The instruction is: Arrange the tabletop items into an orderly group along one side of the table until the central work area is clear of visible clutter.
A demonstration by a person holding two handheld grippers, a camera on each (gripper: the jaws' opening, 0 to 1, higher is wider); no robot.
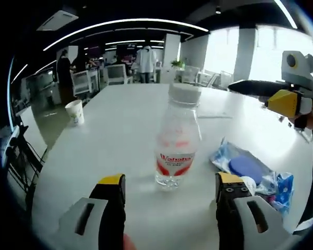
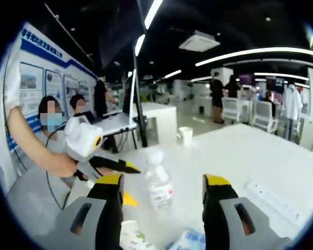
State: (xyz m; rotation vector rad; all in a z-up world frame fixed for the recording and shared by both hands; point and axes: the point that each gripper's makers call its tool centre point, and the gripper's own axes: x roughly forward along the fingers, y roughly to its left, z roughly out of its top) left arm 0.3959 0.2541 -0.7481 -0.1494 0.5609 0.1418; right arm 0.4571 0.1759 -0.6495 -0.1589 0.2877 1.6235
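Left gripper view: left gripper jaws spread wide, nothing between the tips, resting low over white table. Clear water bottle w/ white cap and red label stands upright just ahead of the jaws, roughly centred in the gap but not touched. Blue wipes pack lies flat to the right of bottle, near the right jaw tip; a 2nd small blue packet sits just beside it toward table edge. Paper cup upright, well apart, near far-left table edge. Right gripper comes in from upper right, above the table; can't tell its jaw state from here.

Right gripper view: right gripper jaws also wide apart, empty. Same bottle upright between and beyond the jaws. Left gripper enters from left, held by a person's hand. Cup at far table edge. White power strip lies on table at right. Packets partly visible at bottom, btw the jaws.
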